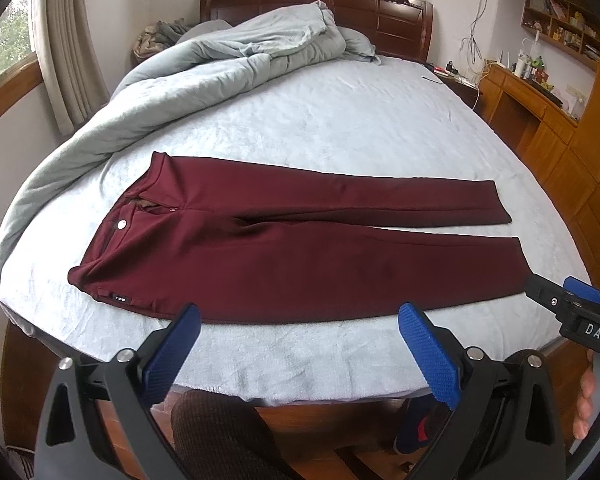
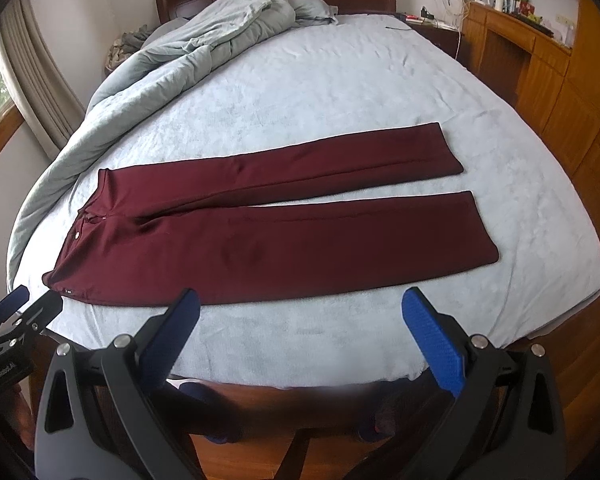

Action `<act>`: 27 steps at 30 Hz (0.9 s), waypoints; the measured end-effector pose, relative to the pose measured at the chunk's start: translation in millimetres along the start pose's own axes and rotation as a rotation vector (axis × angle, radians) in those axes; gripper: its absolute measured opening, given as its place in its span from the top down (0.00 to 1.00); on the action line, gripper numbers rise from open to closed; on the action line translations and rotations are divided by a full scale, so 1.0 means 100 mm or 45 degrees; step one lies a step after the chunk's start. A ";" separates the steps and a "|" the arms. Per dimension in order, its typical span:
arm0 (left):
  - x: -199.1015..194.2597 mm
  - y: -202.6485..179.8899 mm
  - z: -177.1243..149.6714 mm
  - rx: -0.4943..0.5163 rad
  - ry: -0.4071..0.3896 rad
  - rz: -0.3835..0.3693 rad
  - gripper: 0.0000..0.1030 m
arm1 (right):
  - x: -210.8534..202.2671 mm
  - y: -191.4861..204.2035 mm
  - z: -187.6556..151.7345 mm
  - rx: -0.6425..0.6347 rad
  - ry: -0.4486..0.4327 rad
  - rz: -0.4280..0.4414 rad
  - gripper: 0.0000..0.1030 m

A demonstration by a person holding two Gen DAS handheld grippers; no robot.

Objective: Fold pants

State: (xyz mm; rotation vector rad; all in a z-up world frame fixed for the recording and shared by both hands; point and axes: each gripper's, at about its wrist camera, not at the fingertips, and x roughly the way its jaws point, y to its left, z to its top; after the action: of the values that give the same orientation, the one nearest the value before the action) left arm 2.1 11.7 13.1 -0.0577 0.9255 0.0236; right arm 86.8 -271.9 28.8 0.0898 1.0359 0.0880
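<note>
**A:** Where are the pants now?

**B:** The dark red pants (image 1: 300,240) lie flat on the bed (image 1: 340,120), close to its near edge, on the light blue sheet. The waist is at the left and the two legs go to the right. The legs are spread a little apart, so a thin strip of sheet shows between them near the hems. Nothing is folded yet.

**A:** And the waist, is it closed?

**B:** No, the fly is open. A silver button (image 1: 121,223) shows on the waistband, and a small dark label (image 1: 120,299) sits on the near edge of the waist.

**A:** What about the two tongs?

**B:** The left gripper (image 1: 299,334) is held over the near edge of the bed, with its blue pads wide apart and nothing between them. The right gripper (image 2: 300,320) is the same: jaws spread, holding nothing, just in front of the near leg. Neither touches the pants. In the left view the right gripper appears at the right side, near the hem of the near leg (I cannot tell if it touches the cloth there).

**A:** Anything else on the bed?

**B:** A grey-blue duvet (image 1: 204,64) is bunched along the left side and up to the wooden headboard (image 1: 380,12). A wooden desk (image 1: 532,96) stands at the right wall.
</note>
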 end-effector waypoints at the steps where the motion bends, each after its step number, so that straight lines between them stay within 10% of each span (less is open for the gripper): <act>1: 0.00 0.00 0.00 0.000 -0.001 0.001 0.04 | 0.00 0.01 0.00 0.000 0.000 -0.004 0.02; 27: 0.01 -0.03 -0.01 0.013 -0.005 0.005 0.04 | 0.04 -0.05 0.00 0.014 -0.001 -0.004 0.02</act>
State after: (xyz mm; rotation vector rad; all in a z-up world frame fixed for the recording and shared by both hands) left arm 2.1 8.7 12.4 -0.0465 0.9218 0.0228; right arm 89.2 -276.5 25.3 0.0984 1.0360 0.0794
